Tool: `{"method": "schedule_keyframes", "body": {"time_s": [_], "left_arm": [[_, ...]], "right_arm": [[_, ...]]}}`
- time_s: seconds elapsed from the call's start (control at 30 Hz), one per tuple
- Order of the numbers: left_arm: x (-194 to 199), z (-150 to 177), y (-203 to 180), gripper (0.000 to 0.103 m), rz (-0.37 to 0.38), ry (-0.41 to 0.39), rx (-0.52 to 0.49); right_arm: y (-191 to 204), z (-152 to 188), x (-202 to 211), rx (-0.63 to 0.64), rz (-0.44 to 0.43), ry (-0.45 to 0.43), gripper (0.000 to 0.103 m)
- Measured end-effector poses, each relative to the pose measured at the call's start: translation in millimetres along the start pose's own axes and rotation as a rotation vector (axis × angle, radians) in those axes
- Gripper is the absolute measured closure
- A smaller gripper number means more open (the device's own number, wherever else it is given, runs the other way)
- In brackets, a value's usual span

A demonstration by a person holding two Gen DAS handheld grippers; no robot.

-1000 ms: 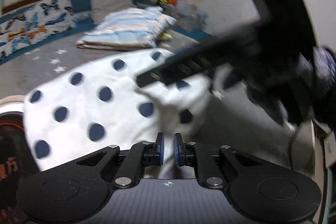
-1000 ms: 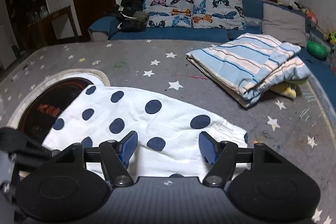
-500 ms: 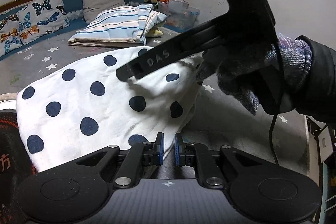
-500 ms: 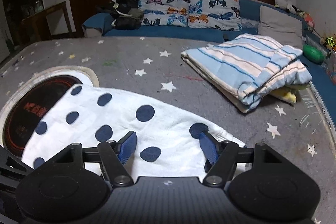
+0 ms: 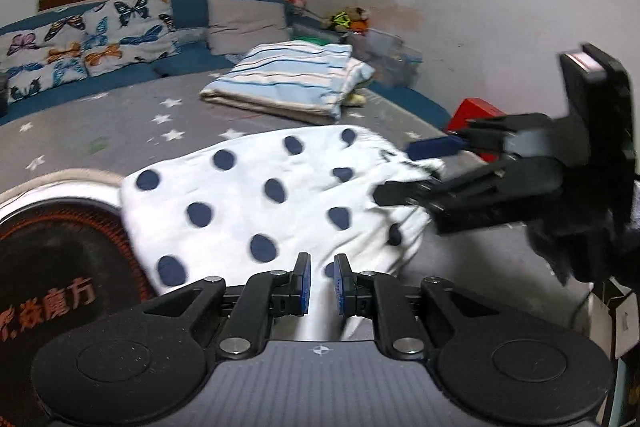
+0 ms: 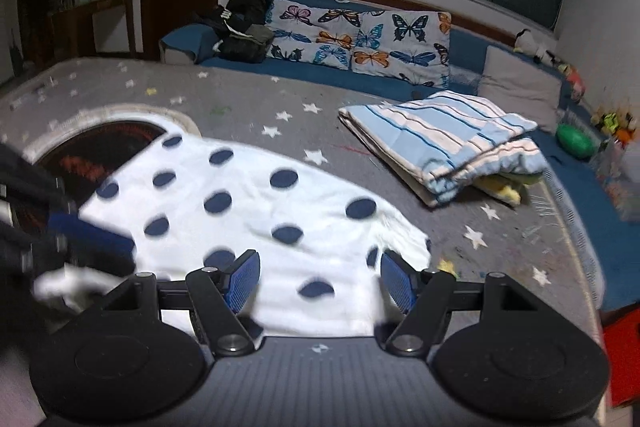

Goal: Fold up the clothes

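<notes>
A white garment with dark blue polka dots (image 5: pixel 272 195) lies spread on the grey star-patterned mat (image 5: pixel 120 131); it also shows in the right wrist view (image 6: pixel 256 203). My left gripper (image 5: pixel 320 285) is shut on the garment's near edge, with white cloth pinched between its blue pads. My right gripper (image 6: pixel 318 281) is open, low over the garment's near right part. In the left wrist view it (image 5: pixel 416 173) reaches in from the right, open at the garment's right edge.
A folded blue-and-white striped blanket (image 6: pixel 444 139) lies on the mat beyond the garment. A round black-and-red rug (image 5: pixel 52 267) lies under the garment's left end. Butterfly cushions (image 6: pixel 360 39) line the blue bench behind. A red box (image 5: pixel 476 115) stands at the right.
The right gripper has come down from above the garment to its right edge, still open. The left gripper stays shut on the near edge and the cloth has shifted slightly.
</notes>
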State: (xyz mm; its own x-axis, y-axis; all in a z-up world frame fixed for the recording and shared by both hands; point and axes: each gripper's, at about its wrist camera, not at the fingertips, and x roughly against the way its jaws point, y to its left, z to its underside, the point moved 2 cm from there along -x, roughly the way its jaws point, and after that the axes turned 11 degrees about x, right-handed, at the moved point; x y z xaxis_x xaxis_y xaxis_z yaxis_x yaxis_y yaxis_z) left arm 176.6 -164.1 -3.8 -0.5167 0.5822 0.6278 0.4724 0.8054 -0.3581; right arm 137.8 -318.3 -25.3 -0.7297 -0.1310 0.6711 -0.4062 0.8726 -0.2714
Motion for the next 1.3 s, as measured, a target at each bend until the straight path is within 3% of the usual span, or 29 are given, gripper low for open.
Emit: {"method": "schedule_keyframes", "body": {"time_s": [0.3, 0.47, 0.63, 0.83, 1.07, 1.3], "left_arm": [[1.1, 17.2, 13.6, 0.089, -0.018, 0.034, 0.013], [2.6, 19.1, 12.1, 0.089, -0.013, 0.03, 0.01], [3.5, 23.6, 10.3, 0.089, -0.012, 0.033, 0.01], [9.7, 26.6, 10.7, 0.088, -0.007, 0.031, 0.015], [18.1, 30.9, 11.1, 0.082, -0.003, 0.016, 0.033], [32.3, 36.8, 11.8, 0.069, -0.015, -0.008, 0.05]], "right_arm": [[16.0, 24.3, 6.6, 0.111, 0.051, 0.042, 0.03], [20.3, 16.5, 18.4, 0.135, 0.07, -0.013, 0.03], [31.5, 2.1, 12.2, 0.069, 0.006, -0.068, 0.036], [54.3, 9.5, -0.7, 0.076, -0.055, -0.042, 0.039], [69.1, 17.4, 8.2, 0.087, -0.065, -0.045, 0.039], [77.7, 22.5, 18.6, 0.058, -0.072, -0.068, 0.037]]}}
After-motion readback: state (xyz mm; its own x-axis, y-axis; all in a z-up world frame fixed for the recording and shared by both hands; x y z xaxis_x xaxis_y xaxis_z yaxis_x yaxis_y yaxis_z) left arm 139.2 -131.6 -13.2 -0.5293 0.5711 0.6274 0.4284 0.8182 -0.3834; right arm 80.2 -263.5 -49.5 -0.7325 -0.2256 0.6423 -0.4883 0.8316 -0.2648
